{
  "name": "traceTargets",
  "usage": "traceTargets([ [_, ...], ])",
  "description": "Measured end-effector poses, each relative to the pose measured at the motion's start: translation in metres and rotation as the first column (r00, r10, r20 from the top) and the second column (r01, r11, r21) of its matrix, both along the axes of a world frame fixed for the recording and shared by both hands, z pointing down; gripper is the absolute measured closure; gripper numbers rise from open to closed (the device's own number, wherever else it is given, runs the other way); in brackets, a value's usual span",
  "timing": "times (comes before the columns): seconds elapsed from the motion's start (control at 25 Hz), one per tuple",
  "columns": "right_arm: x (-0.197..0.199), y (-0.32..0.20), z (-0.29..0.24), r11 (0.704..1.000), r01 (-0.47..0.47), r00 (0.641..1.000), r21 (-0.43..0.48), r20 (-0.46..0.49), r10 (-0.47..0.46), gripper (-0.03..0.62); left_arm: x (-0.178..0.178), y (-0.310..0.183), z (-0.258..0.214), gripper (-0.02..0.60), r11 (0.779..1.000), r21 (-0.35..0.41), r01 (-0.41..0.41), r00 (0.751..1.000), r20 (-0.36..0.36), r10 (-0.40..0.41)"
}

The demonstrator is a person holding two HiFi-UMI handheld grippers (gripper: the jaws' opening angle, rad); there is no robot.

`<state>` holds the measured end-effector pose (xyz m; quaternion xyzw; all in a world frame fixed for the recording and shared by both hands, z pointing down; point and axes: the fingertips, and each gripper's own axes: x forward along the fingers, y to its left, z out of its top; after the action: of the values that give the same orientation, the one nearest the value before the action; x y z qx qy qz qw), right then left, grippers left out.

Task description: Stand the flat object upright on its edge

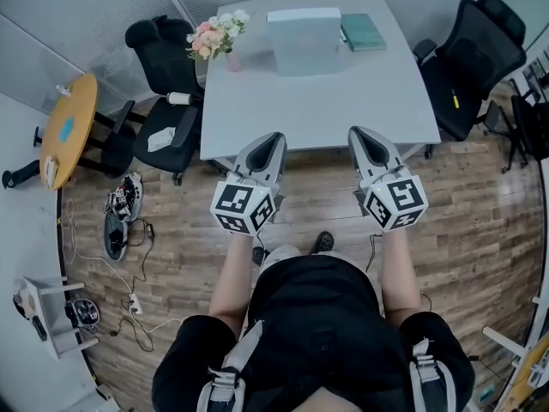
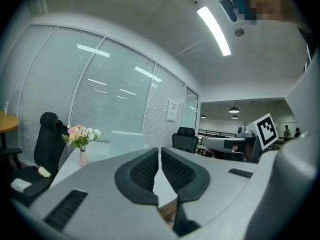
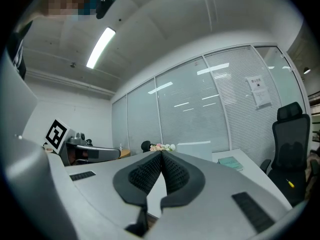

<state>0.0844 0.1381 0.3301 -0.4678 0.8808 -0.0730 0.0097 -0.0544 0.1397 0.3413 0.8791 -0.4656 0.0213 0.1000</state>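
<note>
A teal book (image 1: 362, 33) lies flat at the far right of the white table (image 1: 343, 110); the right gripper view shows the book (image 3: 231, 162) past the jaws. My left gripper (image 1: 274, 137) and right gripper (image 1: 357, 133) hover side by side over the table's near edge, pointing roughly level toward the far side. Both are shut with nothing between the pads, as the left gripper (image 2: 159, 151) and right gripper (image 3: 161, 154) show in their own views. Neither touches the book.
A pale blue-grey box (image 1: 304, 39) stands at the back middle of the table, with a vase of flowers (image 1: 219, 37) at the back left corner. Black office chairs (image 1: 167, 75) (image 1: 467, 54) flank the table. Cables and shoes (image 1: 120, 217) lie on the wooden floor at left.
</note>
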Motion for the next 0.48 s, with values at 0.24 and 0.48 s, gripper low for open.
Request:
traceTargets([
  [0.24,-0.0008,0.0051,-0.0011,1.000,0.021,0.999,0.009,-0.029,-0.021,0.580,0.0044,0.0034,-0.0007,0.545,1.000,0.001,0.006,1.000,-0.011,-0.006],
  [0.48,0.0011,0.0052,-0.0001,1.000,0.025,0.998,0.016,-0.050,-0.025,0.580,0.0079,0.0041,0.0028,0.545,1.000,-0.010,0.006,1.000,-0.012,-0.006],
])
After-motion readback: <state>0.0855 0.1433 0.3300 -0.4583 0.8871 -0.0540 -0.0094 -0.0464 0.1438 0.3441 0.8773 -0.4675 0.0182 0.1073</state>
